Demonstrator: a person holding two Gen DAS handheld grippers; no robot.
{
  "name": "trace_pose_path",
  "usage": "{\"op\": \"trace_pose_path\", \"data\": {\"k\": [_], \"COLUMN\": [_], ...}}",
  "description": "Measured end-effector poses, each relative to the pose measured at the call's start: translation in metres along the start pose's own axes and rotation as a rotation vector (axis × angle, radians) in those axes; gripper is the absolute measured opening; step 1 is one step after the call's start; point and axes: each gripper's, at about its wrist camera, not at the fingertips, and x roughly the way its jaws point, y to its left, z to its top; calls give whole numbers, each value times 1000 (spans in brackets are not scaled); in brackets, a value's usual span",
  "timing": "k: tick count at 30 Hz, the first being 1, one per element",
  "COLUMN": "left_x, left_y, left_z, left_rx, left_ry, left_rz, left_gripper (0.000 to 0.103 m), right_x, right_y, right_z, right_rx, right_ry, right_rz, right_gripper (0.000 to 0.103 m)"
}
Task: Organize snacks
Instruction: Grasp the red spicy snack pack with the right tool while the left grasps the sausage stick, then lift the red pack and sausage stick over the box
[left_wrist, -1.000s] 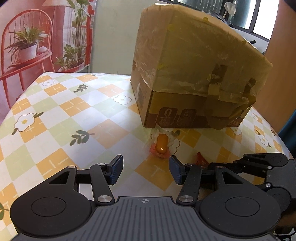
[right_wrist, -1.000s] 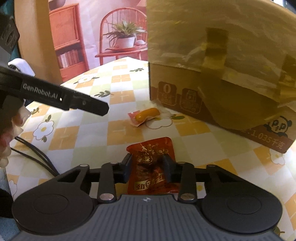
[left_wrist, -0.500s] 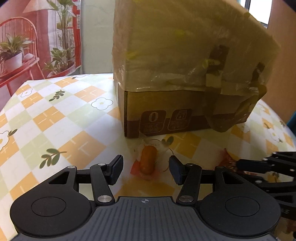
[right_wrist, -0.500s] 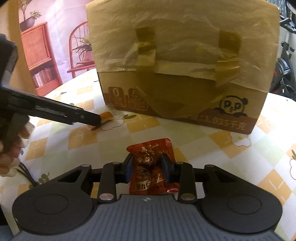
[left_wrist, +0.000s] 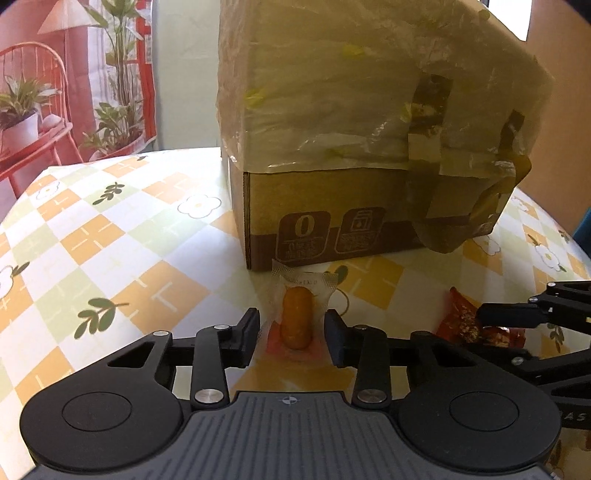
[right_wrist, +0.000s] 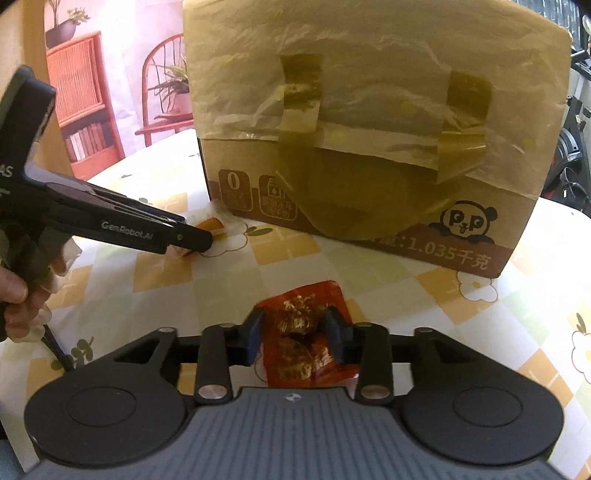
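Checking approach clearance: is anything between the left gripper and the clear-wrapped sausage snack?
Nothing visible. The left gripper is open, its fingers either side of the sausage snack; the cardboard box stands just beyond it.

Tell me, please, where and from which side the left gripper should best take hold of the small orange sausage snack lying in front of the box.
Probably across the middle of the orange sausage snack, on its plump rounded body, not the flat clear wrapper edges. It lies lengthwise, pointing toward the cardboard box, so the left gripper should come from the near side, low over the table; its open fingers already flank the sausage.
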Motion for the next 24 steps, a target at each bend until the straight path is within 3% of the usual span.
{"op": "trace_pose_path", "data": {"k": [11, 15, 17, 24], "left_x": [-20, -28, -32, -44], "left_y": [-4, -8, -9, -11], "left_z": [-12, -14, -15, -16], "left_rx": [-49, -64, -67, -83], "left_ry": [-45, -72, -80, -108], "left_rz": [-21, -24, -24, -37], "left_gripper": [39, 39, 39, 39], "right_x": [11, 11, 7, -12], "right_y": [4, 2, 1, -6], "right_z": [1, 2, 1, 2], "right_rx": [-25, -16, -11, 37], "right_ry": [26, 20, 6, -51], "right_rz": [-33, -42, -41, -40], "right_gripper": [54, 45, 34, 21]}}
